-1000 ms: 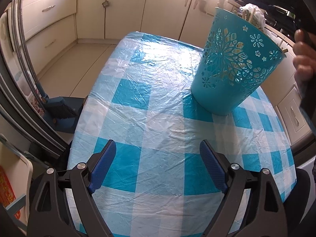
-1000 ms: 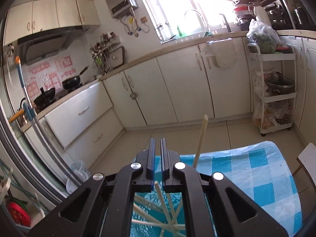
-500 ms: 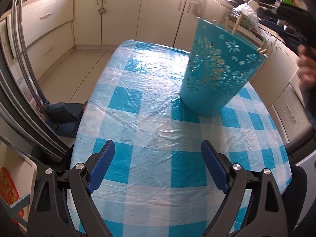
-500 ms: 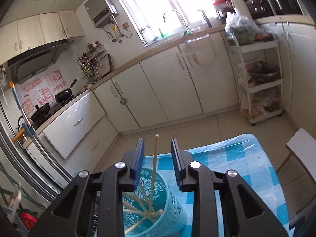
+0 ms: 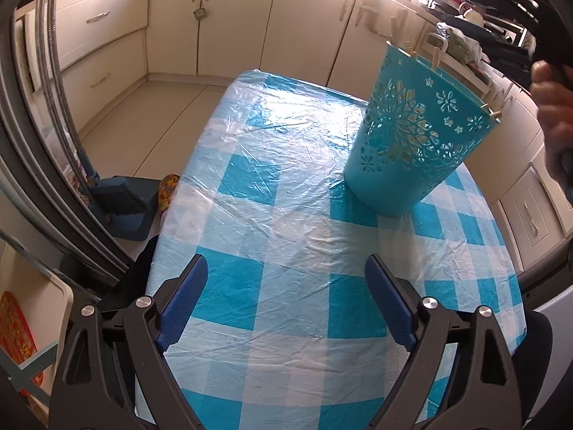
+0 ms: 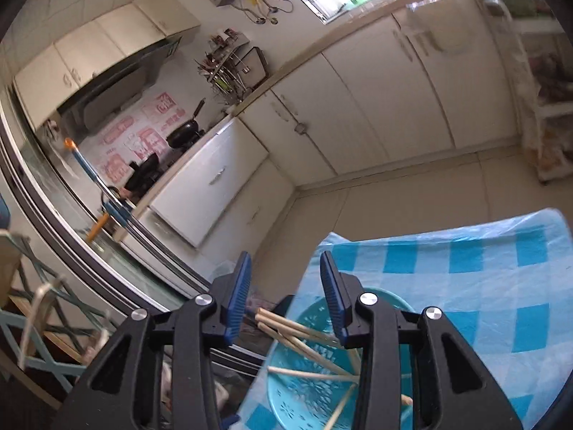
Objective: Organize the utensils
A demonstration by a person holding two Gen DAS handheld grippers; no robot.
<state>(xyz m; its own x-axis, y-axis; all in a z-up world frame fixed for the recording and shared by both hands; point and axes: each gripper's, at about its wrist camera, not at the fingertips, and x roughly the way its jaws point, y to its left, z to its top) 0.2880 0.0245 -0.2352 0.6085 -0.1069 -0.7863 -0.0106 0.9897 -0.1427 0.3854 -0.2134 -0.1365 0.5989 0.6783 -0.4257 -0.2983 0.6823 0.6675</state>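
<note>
A teal cut-out basket (image 5: 419,139) stands on the blue-checked tablecloth (image 5: 286,215), chopstick tips (image 5: 492,113) poking over its rim. Nearer than the basket, the left gripper (image 5: 286,308) hovers wide open, empty.

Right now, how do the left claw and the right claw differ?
The left claw gapes wide over bare checked tablecloth; the right claw is narrower, its jaws opening. The left sits short of the blue basket; the right hangs above it and its chopsticks. Both hold nothing and have blue pads.
</note>
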